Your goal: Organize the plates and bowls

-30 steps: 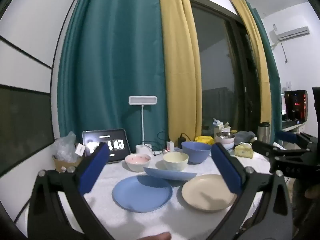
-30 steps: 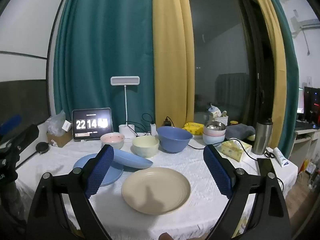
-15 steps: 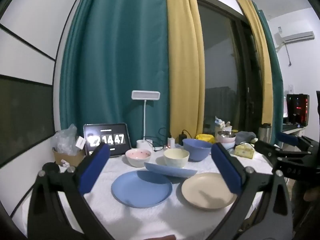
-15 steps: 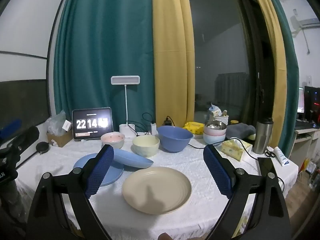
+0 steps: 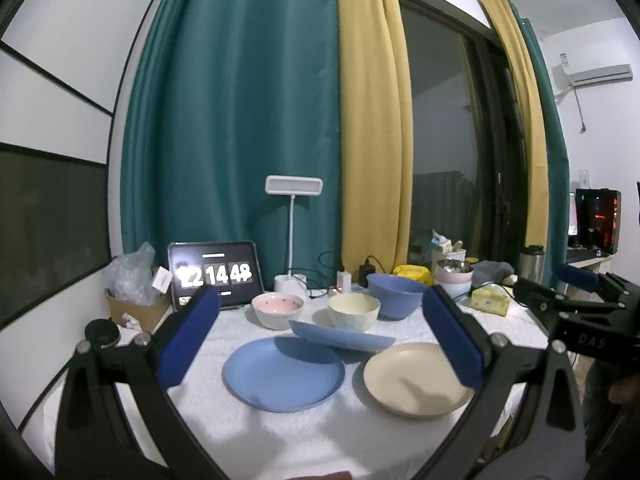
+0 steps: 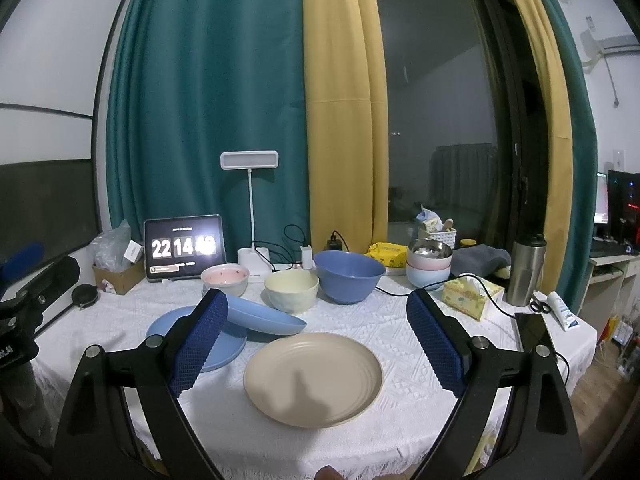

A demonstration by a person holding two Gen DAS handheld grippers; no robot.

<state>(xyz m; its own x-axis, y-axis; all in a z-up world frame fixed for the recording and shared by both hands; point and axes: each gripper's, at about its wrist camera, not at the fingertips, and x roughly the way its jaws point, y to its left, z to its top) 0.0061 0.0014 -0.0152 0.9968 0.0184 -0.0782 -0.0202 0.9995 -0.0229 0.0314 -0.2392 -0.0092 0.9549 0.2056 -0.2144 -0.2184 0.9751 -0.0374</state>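
On the white tablecloth (image 6: 384, 328) lie a flat blue plate (image 5: 284, 372) (image 6: 192, 336) and a cream plate (image 5: 416, 380) (image 6: 314, 374). A shallow blue dish (image 5: 340, 336) (image 6: 260, 316) rests tilted on the blue plate's far edge. Behind them stand a pink bowl (image 5: 277, 310) (image 6: 225, 278), a cream bowl (image 5: 354, 311) (image 6: 291, 290) and a large blue bowl (image 5: 396, 294) (image 6: 349, 276). My left gripper (image 5: 320, 296) hangs open and holds nothing, short of the blue plate. My right gripper (image 6: 317, 297) is open and holds nothing, in front of the cream plate.
A tablet clock (image 6: 184, 248), a desk lamp (image 6: 250, 160) and chargers with cables (image 6: 306, 256) line the back. Stacked bowls (image 6: 430, 266), a tissue box (image 6: 472, 294), a steel flask (image 6: 528, 270) and a phone (image 6: 532, 328) sit right. A cardboard box (image 5: 136, 310) stands left.
The left gripper's view has shifted slightly, so the table sits a little higher in it. The right gripper has barely moved. Both stay open and the dishes lie as before.
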